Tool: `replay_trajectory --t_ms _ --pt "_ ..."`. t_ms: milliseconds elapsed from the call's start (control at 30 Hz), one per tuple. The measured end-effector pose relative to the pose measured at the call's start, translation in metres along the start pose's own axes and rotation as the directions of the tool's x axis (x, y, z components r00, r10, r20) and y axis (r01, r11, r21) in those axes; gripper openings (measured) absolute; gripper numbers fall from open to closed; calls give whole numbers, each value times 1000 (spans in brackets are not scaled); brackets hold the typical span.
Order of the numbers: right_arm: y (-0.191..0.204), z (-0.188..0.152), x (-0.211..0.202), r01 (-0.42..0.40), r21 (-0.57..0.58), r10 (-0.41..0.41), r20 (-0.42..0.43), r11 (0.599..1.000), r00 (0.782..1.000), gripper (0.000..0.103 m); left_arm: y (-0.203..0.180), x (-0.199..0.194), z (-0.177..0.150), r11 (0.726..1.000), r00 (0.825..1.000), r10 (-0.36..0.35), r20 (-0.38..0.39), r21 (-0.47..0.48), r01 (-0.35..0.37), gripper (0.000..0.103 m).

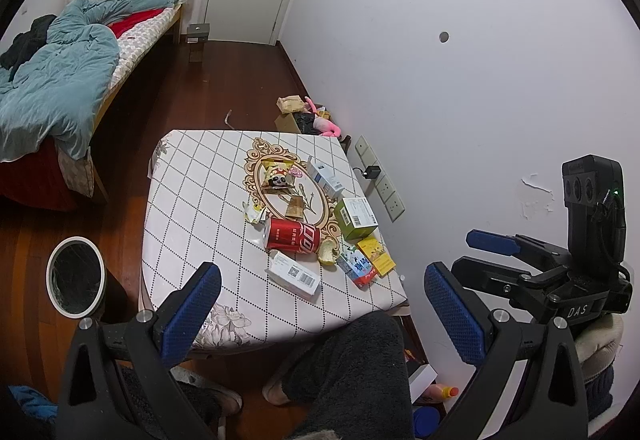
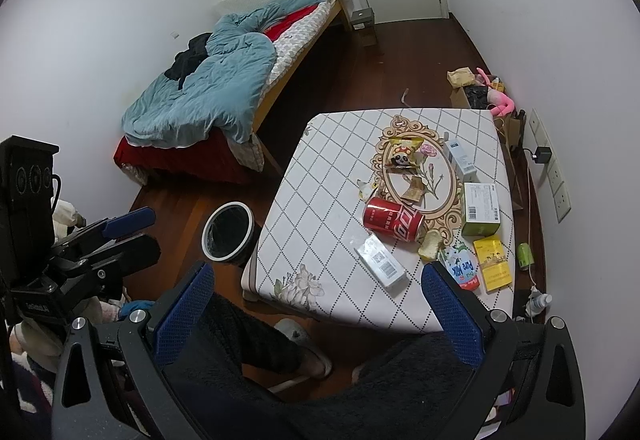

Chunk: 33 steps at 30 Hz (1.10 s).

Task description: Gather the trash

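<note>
Left gripper (image 1: 322,310) jaws spread, red can (image 1: 293,235) well beyond

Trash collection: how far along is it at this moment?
Nothing looks done: the red can, white box, milk carton and panda wrapper all lie on the table. Both tongs, left and right, are open, holding nothing. Everything remains for the bin.
</note>
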State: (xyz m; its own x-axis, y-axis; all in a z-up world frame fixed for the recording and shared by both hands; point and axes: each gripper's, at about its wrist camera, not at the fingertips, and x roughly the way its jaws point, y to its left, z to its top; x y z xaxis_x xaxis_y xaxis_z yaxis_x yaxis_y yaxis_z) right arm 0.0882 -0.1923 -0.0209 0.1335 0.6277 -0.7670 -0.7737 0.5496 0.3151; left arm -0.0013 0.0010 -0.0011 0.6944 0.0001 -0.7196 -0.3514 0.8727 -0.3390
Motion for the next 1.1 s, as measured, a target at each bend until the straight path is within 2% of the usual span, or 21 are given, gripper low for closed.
replay_trajectory --t_ms 1100 --pt "5 1 2 -9 -6 9 -3 1000 1000 103 2 0 -4 1000 1000 1 -1 -5 -1 103"
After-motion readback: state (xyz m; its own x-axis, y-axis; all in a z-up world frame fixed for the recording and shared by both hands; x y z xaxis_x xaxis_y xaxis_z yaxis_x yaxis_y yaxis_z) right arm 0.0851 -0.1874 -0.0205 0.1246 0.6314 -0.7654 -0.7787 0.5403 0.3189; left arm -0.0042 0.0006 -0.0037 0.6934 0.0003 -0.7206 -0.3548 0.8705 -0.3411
